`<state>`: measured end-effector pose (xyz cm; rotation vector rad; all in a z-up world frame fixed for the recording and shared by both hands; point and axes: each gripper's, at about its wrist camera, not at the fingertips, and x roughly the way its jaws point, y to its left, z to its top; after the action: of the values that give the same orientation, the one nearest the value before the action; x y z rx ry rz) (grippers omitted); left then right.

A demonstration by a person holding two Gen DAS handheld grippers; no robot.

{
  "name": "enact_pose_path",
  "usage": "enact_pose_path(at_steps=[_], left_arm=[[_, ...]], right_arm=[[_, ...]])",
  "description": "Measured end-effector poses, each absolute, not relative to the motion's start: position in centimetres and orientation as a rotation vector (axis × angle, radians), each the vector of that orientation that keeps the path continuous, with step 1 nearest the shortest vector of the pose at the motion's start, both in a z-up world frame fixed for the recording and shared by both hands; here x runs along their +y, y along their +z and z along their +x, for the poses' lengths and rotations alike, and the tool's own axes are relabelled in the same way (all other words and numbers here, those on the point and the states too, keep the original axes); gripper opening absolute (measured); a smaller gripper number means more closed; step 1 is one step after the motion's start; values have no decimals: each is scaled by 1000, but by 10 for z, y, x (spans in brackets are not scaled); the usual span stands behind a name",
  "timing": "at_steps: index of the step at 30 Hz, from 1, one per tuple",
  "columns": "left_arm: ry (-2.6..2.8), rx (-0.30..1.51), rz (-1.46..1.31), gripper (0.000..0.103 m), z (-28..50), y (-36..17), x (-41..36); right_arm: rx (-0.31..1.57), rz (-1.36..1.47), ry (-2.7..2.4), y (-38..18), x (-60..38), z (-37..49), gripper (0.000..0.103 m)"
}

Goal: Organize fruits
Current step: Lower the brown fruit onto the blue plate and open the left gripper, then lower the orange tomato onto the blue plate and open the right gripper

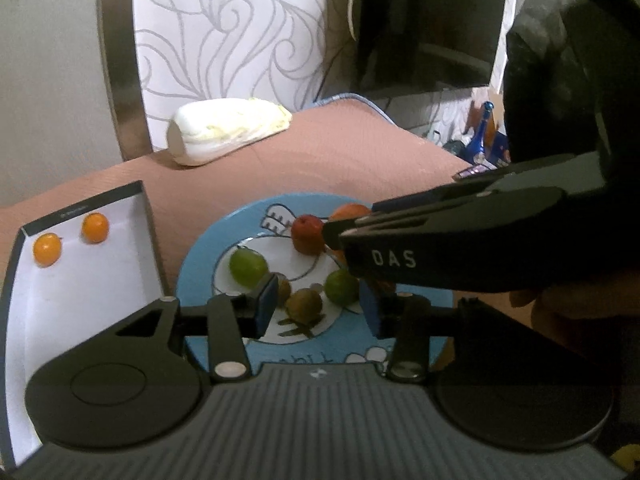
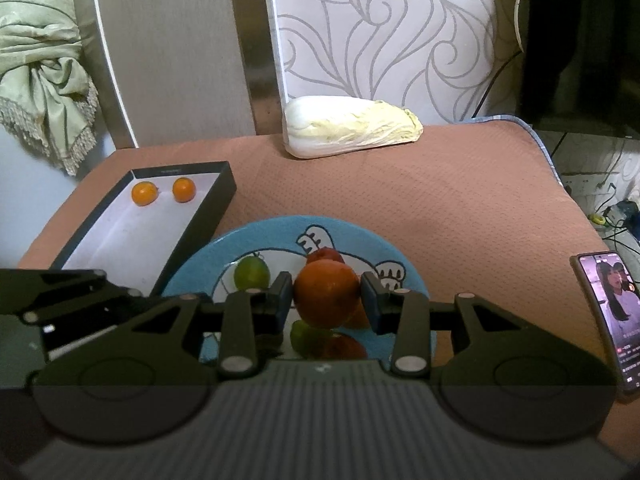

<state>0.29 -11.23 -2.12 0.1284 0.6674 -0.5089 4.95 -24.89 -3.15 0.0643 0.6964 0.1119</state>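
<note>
the brown table cloth is carrying everything. a chinese cabbage is lying at its far edge. the black box is sitting at the left, holding two small oranges by its far wall. the blue plate is lying just beside the box, with the other fruits on it. a phone is lying at the right.

the right gripper is holding a big orange over the plate, its pads pressing both sides. the left gripper is hovering over the plate with jaws apart, gripping nothing, with a brown fruit lying between them.
</note>
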Motion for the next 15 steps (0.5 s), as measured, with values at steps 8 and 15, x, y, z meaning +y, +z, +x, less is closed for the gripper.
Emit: enact_pose_path(at_steps=[8,15], left_arm=[[-465,638,108,56,3,-16,-97],[-362,615,91,56,12,-13,-75]], right_arm=[[651,66,111,-24,-245,51,42],[617,50,146,-14,-228,62,42]])
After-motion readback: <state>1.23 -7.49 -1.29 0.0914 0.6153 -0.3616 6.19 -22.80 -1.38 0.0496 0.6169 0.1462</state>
